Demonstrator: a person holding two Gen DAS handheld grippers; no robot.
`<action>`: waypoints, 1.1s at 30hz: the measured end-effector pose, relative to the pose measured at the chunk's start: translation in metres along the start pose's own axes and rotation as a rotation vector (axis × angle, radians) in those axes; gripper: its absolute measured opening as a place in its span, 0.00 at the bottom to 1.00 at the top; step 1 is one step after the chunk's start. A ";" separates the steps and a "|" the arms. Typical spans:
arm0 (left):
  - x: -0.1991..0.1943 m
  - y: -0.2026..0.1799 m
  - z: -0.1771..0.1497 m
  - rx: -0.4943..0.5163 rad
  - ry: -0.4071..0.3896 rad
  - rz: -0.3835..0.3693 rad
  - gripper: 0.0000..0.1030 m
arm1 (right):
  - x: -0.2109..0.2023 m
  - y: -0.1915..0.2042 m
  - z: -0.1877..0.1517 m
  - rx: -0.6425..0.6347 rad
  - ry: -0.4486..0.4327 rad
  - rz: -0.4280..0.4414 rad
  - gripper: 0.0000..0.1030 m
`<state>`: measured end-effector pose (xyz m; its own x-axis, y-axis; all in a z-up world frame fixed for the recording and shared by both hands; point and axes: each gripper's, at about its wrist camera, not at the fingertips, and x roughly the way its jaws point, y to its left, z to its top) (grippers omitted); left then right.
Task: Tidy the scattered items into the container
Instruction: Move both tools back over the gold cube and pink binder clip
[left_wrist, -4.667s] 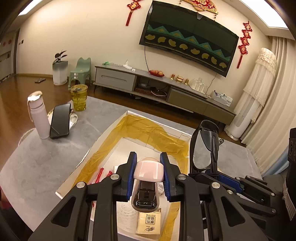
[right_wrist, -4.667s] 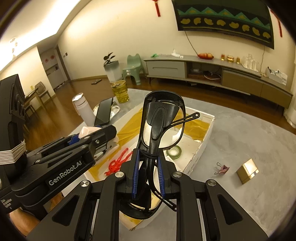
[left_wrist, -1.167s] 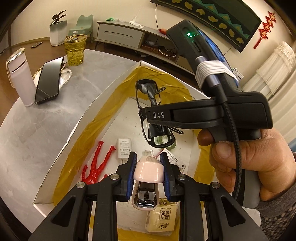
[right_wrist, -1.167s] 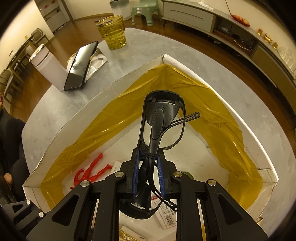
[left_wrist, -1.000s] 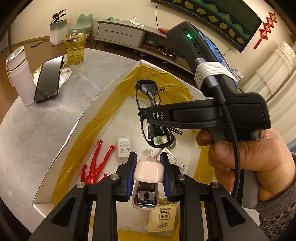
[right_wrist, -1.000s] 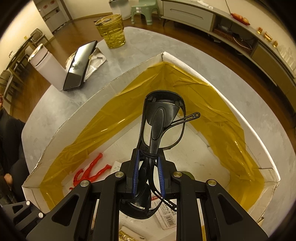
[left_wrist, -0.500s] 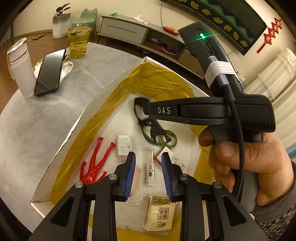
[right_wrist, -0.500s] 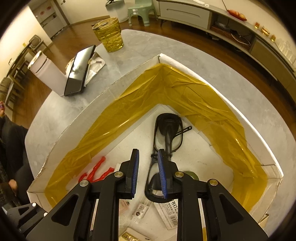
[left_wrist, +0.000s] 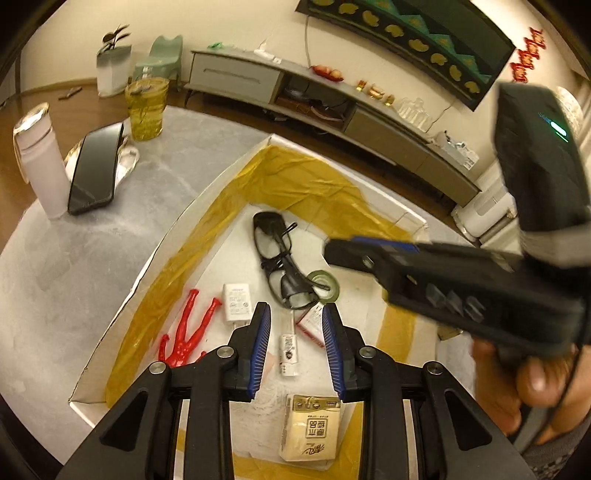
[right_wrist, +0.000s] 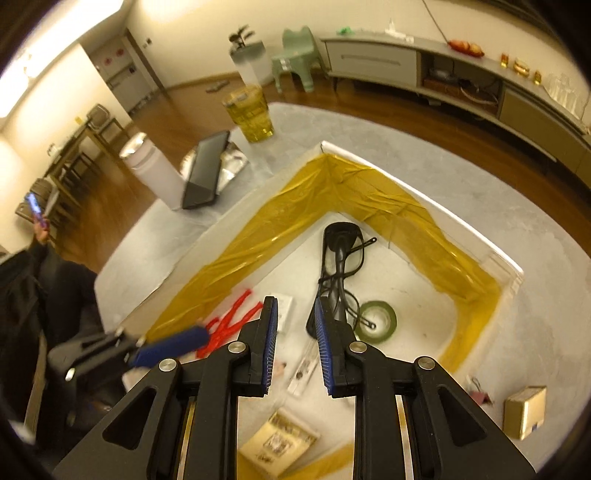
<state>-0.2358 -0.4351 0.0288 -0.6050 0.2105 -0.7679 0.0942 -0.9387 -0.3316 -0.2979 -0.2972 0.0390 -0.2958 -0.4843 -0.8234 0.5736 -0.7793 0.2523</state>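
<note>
Both your grippers are released and carry nothing: the left gripper (left_wrist: 296, 347) hangs over the near end of the box (right_wrist: 421, 195) and the right gripper (right_wrist: 294, 347) over its middle. The glasses (right_wrist: 341, 266) lie on the box floor, one arm resting across the green tape roll (right_wrist: 377, 319); the red figure (left_wrist: 184, 334), white charger (left_wrist: 235, 297) and small tube (left_wrist: 289, 345) are in there too.

Step in hand: pull back and go for what is left outside. The right-wrist view shows a gold box (right_wrist: 526, 411) and a pink clip (right_wrist: 480, 397) on the grey table (right_wrist: 535, 258), just beside the box's right wall. Lift clear of the wall first, then swing right (your right gripper is nearer).

Versus 1.2 s ago: the glasses have left the right gripper's pinch, and the pink stapler has left the left gripper's (where it landed I cannot tell).
</note>
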 end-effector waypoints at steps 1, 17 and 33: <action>-0.003 -0.003 0.000 0.010 -0.013 -0.006 0.30 | -0.007 0.000 -0.005 0.000 -0.013 0.002 0.23; -0.030 -0.051 -0.007 0.143 -0.156 0.049 0.30 | -0.072 -0.030 -0.067 0.082 -0.097 0.020 0.24; -0.014 -0.120 -0.028 0.256 -0.124 -0.083 0.30 | -0.097 -0.115 -0.147 0.317 -0.136 0.037 0.24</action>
<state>-0.2168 -0.3173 0.0640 -0.6956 0.2694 -0.6661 -0.1526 -0.9613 -0.2294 -0.2228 -0.1021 0.0147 -0.3908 -0.5467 -0.7406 0.3263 -0.8346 0.4439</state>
